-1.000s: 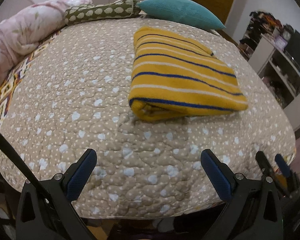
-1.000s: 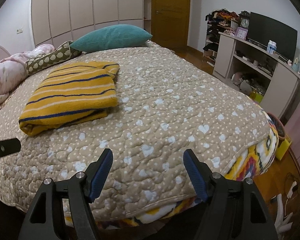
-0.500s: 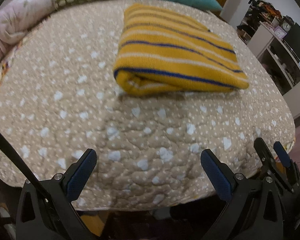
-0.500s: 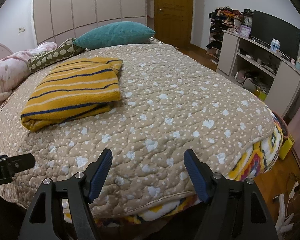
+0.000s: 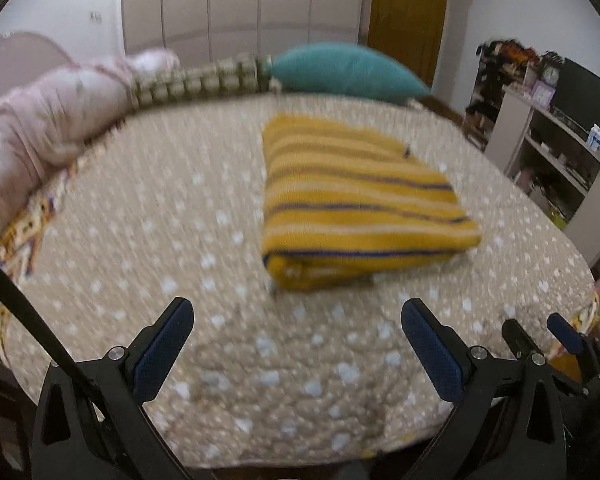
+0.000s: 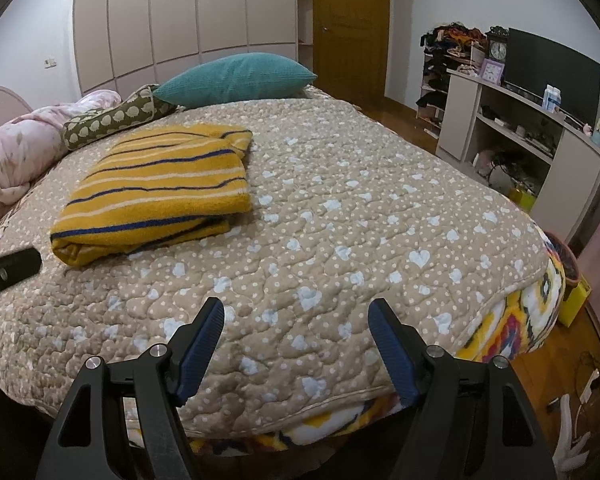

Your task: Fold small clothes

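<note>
Lying folded on the bed (image 6: 340,216), a yellow striped garment (image 6: 156,192) sat toward the pillows (image 6: 236,78), well apart from both claws, left claw (image 5: 296,344) released and empty, right claw (image 6: 296,344) likewise spread wide over the quilt's near edge.

Fuzzy knit garment (image 6: 156,192) on quilted matt cloth bedspread (image 6: 340,240) — glossy wooden door (image 6: 350,28).

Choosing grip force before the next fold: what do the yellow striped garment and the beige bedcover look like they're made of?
Yellow folded garment with blue and cream stripes: looks like thick fleece or terry knit, matte and fuzzy at its rolled edge. Beige heart-print bedcover: quilted fabric, probably cotton-like, with puckered stitching and a matte face.
</note>
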Demonstrator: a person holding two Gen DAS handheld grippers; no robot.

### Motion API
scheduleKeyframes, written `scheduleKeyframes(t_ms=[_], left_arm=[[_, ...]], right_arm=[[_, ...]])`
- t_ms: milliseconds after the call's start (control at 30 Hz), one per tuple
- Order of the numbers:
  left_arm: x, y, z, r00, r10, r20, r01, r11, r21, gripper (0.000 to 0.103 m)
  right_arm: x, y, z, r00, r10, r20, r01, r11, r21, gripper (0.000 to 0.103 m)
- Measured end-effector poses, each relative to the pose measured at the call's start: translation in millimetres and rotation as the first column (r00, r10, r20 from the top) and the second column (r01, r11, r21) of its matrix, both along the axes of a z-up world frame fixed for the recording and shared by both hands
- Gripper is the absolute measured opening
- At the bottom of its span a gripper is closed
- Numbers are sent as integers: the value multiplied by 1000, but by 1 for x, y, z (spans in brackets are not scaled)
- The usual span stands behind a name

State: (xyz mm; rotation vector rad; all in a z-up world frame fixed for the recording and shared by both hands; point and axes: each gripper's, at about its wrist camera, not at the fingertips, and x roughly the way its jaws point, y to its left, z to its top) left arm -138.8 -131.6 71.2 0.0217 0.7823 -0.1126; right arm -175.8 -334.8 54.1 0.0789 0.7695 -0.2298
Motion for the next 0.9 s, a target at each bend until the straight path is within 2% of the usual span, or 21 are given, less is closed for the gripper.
scheduleKeyframes(t_ms=[133,200,667,900], left_arm=[[-9,-2,8,997,-10,75,9,1000,19,103],[-6,-3,9,997,-12,82,10,1000,30,103],[-2,-3,-4,1000,-6,12,6,1000,20,103],[-1,-3,-6,1000,-5,8,5,1000,21,103]], right_arm=[[0,4,2,1000,14,11,-14,1000,-10,79],[0,5,3,1000,18,12,-18,1000,-15,79],[-2,9,7,999,30,30,-29,999,-27,80],[-3,15,9,998,50,45,-48,998,-46,80]])
